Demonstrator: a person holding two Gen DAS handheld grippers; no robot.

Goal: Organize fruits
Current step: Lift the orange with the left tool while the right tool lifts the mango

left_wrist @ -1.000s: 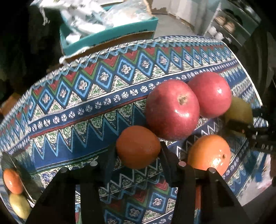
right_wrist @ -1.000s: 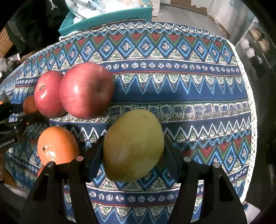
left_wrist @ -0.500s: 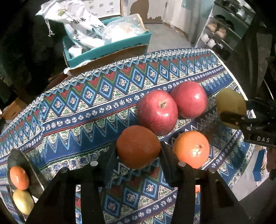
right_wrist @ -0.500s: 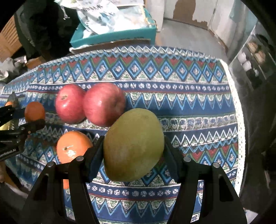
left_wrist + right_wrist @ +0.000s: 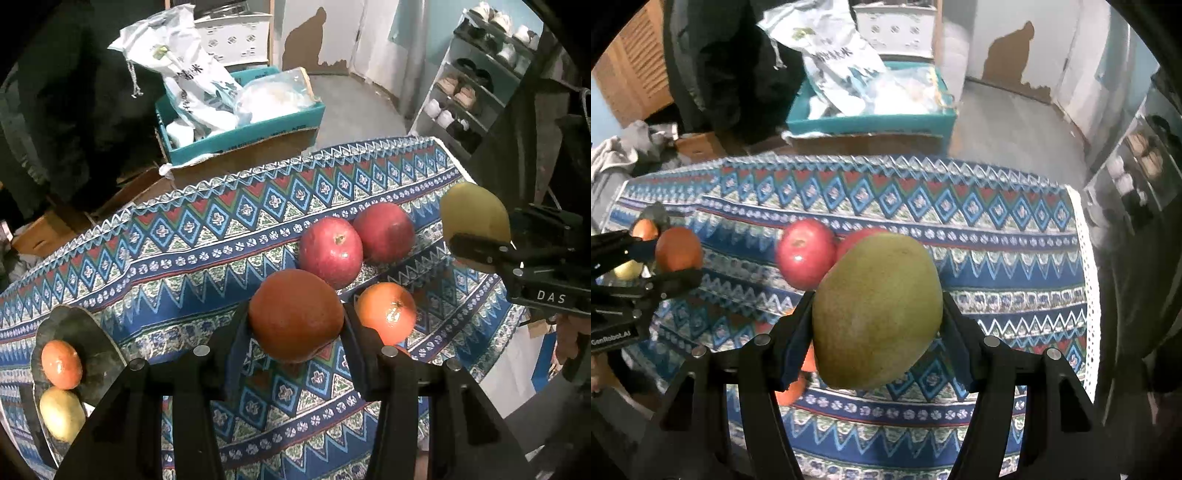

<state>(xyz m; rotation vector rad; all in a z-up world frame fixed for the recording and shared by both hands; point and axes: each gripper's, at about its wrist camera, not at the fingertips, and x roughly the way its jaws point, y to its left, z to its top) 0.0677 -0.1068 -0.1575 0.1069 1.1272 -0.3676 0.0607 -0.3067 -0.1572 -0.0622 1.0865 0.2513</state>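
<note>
My left gripper [image 5: 295,325] is clamped on an orange [image 5: 295,314]; both fingers [image 5: 236,332] press its sides and it hangs clear above the surface [image 5: 184,258]. My right gripper [image 5: 877,314] grips a mango [image 5: 877,310] the same way, one finger on each flank, lifted off the patterned cloth.

In the left wrist view, two apples [image 5: 330,251] lie on the cloth beyond the held orange, touching one another, the nearer one showing its stem pit. A second orange [image 5: 386,312] sits just right of my left fingers, near the apples but apart from them. At the left edge of the surface a dark plate [image 5: 96,354] carries a small orange fruit [image 5: 61,363] and, below it, a yellow-green fruit [image 5: 61,411]. My right gripper shows at the right edge of that view with the mango in its fingers.

From the right wrist view, the apples lie behind the mango, one mostly hidden by it. A bit of orange shows under my right gripper's left finger. My left gripper enters from the left with its orange raised, and the plate is partly hidden behind it.

Past the far edge of the surface stands a teal box [image 5: 240,136] with white bags [image 5: 184,81] in it, and a shoe rack [image 5: 476,92] stands by the wall at right.
</note>
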